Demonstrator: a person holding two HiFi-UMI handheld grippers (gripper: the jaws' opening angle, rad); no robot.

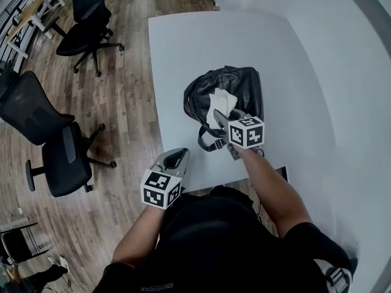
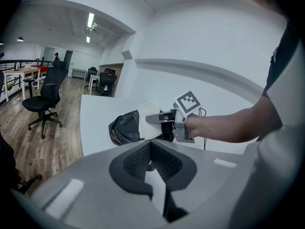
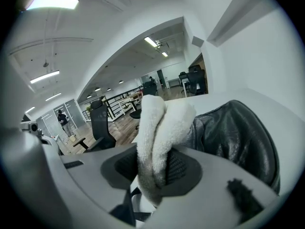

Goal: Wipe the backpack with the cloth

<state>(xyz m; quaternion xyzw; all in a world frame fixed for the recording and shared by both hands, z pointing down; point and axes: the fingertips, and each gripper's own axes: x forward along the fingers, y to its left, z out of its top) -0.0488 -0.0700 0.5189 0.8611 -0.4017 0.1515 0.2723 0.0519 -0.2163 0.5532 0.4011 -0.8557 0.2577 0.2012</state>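
Observation:
A black leather backpack [image 1: 235, 87] lies on the white table [image 1: 201, 41], its strap curling toward the front edge. On its near side rests a bunched white cloth [image 1: 220, 103], and my right gripper [image 1: 221, 119] is shut on it, pressing it to the bag. In the right gripper view the cloth [image 3: 159, 137] fills the jaws, with the backpack [image 3: 238, 137] just behind it. My left gripper [image 1: 176, 159] hovers at the table's front left corner, shut and holding nothing. The left gripper view shows its closed jaws [image 2: 150, 147] pointing toward the backpack [image 2: 123, 128] and cloth [image 2: 148, 123].
Black office chairs [image 1: 91, 23] [image 1: 49, 139] stand on the wooden floor left of the table. A dark object [image 1: 281, 173] sits at the table's front edge by my right forearm. A white wall borders the table on the right.

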